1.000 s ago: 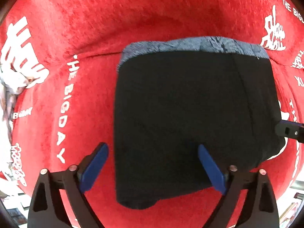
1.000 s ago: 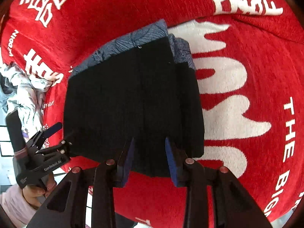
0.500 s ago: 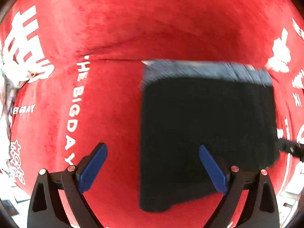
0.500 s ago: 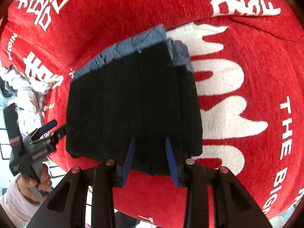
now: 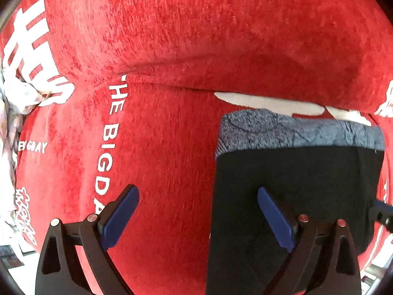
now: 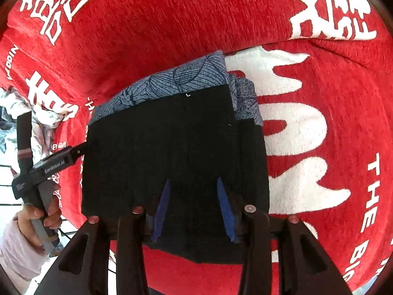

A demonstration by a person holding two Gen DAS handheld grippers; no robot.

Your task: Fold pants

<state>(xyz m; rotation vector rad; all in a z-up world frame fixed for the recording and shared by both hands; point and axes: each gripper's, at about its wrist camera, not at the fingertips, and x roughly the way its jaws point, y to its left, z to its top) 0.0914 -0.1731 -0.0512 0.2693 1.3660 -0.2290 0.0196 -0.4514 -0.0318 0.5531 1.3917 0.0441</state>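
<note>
Folded pants on red blanket, both grippers above

Surroundings: one red blanket (image 6: 152, 32) with white lettering covers the whole work surface. One crumpled pale cloth (image 5: 9, 113) lies at the blanket's left edge, well apart from the pants. Nothing lies on top of the pants.

Pants: one pair of black pants (image 6: 172, 157) lies flat, folded into a compact block. It rests on one folded blue patterned cloth (image 6: 181, 78), which shows as a band along the far edge and at the far right corner. In the right wrist view the block's long axis runs from the near edge toward the far edge, tilted slightly to the right. Which end is the waistband cannot be told; the fabric is too dark.

Left gripper (image 5: 196, 216): jaws stand wide apart with nothing between them. One blue pad is over bare blanket, the other over the left part of the pants. In the right wrist view it sits at the pants' left edge, held by a hand (image 6: 41, 213) in a pale sleeve.

Right gripper (image 6: 192, 209): jaws are opening, partly spread over the near edge of the pants. The pads appear clear of the fabric.
</note>
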